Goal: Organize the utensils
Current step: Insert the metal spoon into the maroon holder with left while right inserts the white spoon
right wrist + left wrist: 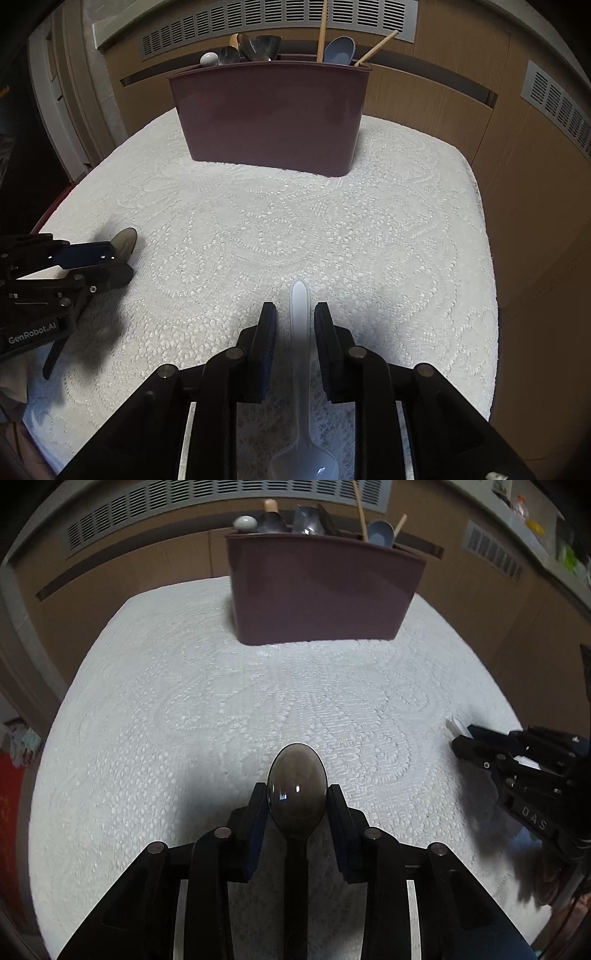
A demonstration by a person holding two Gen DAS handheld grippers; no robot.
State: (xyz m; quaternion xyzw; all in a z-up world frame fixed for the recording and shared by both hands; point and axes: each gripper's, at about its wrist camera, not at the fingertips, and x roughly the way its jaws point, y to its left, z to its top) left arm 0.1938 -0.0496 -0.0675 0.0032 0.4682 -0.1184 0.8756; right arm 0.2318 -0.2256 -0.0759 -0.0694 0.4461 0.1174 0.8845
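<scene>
Two grippers work over a table covered by a white lace cloth, each carrying one spoon. Left gripper: jaws clamped on the bowl of a dark, glossy spoon, whose bowl tip projects forward past the fingertips and whose handle runs back between the fingers toward the camera. Right gripper: jaws drawn nearly together on the handle of a translucent white plastic spoon, handle end pointing forward and bowl lying back near the camera; whether the pads actually press the handle cannot be told. Maroon utensil holder: stands upright on the far side of the cloth, well apart from both grippers and ahead of them. Several spoons and wooden sticks stand inside the holder, their ends rising above its rim.
</scene>
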